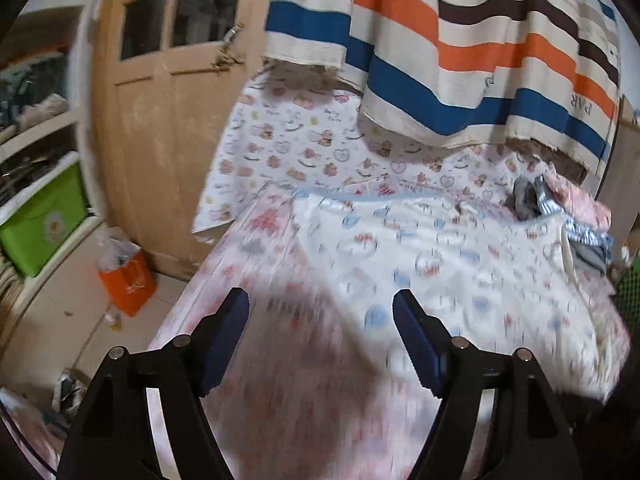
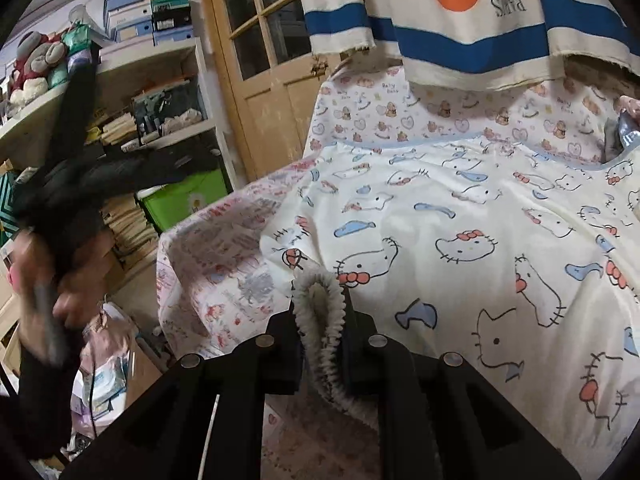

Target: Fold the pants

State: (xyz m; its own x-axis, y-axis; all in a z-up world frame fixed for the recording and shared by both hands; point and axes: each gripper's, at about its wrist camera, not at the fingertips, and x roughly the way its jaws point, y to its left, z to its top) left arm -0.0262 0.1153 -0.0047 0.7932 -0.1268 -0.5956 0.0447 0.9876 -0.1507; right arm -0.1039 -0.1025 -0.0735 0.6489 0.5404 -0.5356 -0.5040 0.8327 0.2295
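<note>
A wooden door (image 2: 260,60) with glass panes stands beside the bed (image 2: 460,216), cluttered open shelves (image 2: 160,92) to the door's left. A striped curtain (image 1: 460,52) hangs right of the door; an orange bag (image 1: 128,280) sits on the floor (image 1: 52,312) below it.

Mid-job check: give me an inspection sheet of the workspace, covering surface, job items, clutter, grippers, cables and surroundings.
Surface: bed under a cream cat-print sheet, wrinkled.
Job's things: grey ribbed fabric band, possibly the pants' waistband, pinched in the right hand-held gripper; the rest is out of view.
Clutter: grey and pink bundled clothes at the bed's far right.
Grippers: left hand-held gripper open, holding nothing, view motion-blurred; the right one is shut on the band.
Cables: nothing seen.
Surroundings: striped orange, blue and brown curtain, tan wooden glazed door, packed white shelves, green plastic storage box, orange paper bag on the floor.
</note>
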